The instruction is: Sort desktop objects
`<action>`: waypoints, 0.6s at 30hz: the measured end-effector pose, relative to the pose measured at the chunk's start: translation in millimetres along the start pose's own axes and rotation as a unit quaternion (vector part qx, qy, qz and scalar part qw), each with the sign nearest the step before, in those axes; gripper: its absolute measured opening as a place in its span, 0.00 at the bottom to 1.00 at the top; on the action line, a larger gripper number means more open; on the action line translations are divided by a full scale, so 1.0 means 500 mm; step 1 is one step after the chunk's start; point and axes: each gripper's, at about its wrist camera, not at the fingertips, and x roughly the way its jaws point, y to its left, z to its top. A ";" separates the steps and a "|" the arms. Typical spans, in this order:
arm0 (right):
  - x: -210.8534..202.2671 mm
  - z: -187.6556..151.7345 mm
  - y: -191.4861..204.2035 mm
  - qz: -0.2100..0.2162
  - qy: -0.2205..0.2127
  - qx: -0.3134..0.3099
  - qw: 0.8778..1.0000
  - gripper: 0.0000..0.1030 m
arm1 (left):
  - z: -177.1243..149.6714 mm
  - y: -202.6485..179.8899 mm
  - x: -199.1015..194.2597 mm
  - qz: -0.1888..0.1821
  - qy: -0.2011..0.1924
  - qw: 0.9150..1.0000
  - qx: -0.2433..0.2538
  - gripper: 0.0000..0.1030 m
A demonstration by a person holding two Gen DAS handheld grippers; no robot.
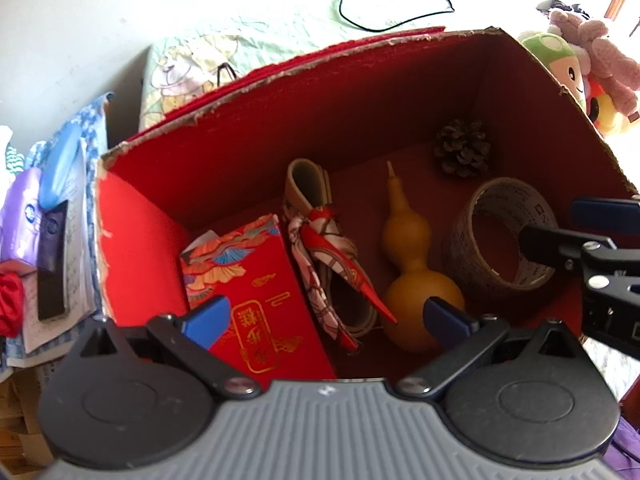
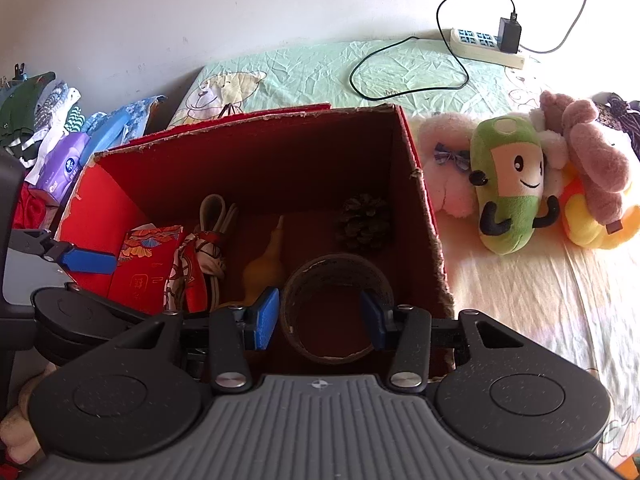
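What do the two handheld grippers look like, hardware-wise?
They look identical. The left gripper and right gripper each have a ribbed grey body, two round black discs, black linkage arms with silver screws, and blue pads on the fingertips. No cables or sleeves are visible.

White wall (image 2: 200, 8) behind; sunlit bed sheet (image 2: 312, 68), power strip (image 2: 480, 42) on it.
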 end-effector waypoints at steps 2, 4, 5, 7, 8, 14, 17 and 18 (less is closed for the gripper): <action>0.002 -0.001 0.002 0.000 0.003 0.004 1.000 0.47 | 0.000 0.000 0.002 0.002 -0.001 1.000 0.007 1.00; 0.004 -0.003 0.004 0.001 0.006 0.007 1.000 0.47 | 0.000 -0.001 0.004 0.003 -0.002 1.000 0.013 1.00; 0.005 -0.004 0.004 0.002 0.008 0.008 1.000 0.47 | 0.001 0.000 0.006 0.002 -0.001 1.000 0.014 1.00; 0.010 -0.006 0.005 0.000 0.012 0.011 1.000 0.47 | 0.001 0.002 0.011 0.003 0.002 1.000 0.018 1.00; 0.012 -0.007 0.004 -0.002 0.012 0.011 1.000 0.46 | 0.000 0.002 0.014 0.007 0.003 1.000 0.021 1.00; 0.015 -0.006 0.007 -0.004 0.010 0.009 1.000 0.46 | -0.001 0.006 0.019 0.002 0.001 1.000 0.022 1.00; 0.016 -0.005 0.007 -0.004 0.010 0.008 1.000 0.46 | -0.001 0.005 0.021 -0.002 0.003 1.000 0.019 1.00; 0.016 -0.005 0.007 -0.003 0.011 0.008 1.000 0.46 | -0.001 0.006 0.021 -0.003 0.004 1.000 0.018 1.00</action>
